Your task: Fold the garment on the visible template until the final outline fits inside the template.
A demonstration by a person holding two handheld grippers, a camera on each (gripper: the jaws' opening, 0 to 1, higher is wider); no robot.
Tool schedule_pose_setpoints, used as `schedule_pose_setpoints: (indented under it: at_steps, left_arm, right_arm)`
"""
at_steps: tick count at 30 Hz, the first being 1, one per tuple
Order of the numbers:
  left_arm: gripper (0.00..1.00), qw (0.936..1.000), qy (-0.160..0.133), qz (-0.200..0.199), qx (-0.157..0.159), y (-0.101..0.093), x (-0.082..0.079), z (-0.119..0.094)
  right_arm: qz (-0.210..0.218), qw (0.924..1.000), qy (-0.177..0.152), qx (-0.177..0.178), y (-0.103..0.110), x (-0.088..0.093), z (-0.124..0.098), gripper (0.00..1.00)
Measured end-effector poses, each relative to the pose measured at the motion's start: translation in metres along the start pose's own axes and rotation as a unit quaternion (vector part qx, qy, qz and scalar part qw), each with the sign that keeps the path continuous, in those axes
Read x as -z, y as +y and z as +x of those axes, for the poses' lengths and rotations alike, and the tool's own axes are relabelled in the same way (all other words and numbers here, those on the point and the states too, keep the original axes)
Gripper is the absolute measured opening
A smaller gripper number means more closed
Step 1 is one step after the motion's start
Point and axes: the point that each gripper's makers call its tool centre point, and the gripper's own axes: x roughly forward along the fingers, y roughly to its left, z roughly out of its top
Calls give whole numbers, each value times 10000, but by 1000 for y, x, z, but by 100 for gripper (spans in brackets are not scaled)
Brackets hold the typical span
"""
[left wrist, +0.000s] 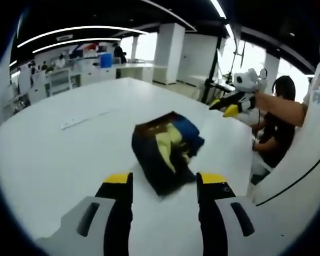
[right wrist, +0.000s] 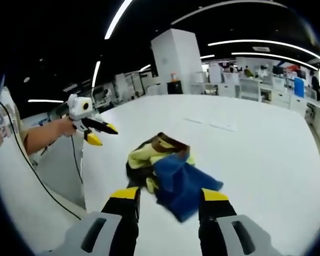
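Note:
The garment (left wrist: 165,152) lies in a crumpled, folded bundle on the white table (left wrist: 58,160); it is dark navy with pale yellow, blue and a brown band. My left gripper (left wrist: 165,180) hovers open just short of it, nothing between its yellow-tipped jaws. In the right gripper view the garment (right wrist: 168,170) shows its blue part nearest, and my right gripper (right wrist: 168,196) is open above its near edge. Each gripper also appears in the other's view, held up off the table in a hand: the right gripper (left wrist: 224,107) and the left gripper (right wrist: 102,134), both apart from the cloth.
A thin white strip (left wrist: 82,120) lies flat on the table beyond the garment, the same strip (right wrist: 224,126) showing in the right gripper view. A person in dark clothes (left wrist: 277,128) sits at the table's edge. Desks and pillars stand in the background.

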Motion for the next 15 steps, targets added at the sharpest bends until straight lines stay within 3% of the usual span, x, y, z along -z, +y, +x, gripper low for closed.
schedule_pose_setpoints:
  at_steps: [15]
  left_arm:
    - [40,9999,70,-90,-55,16,2,13]
  right_arm:
    - [29,10000,50,-59,-4,0,16,36]
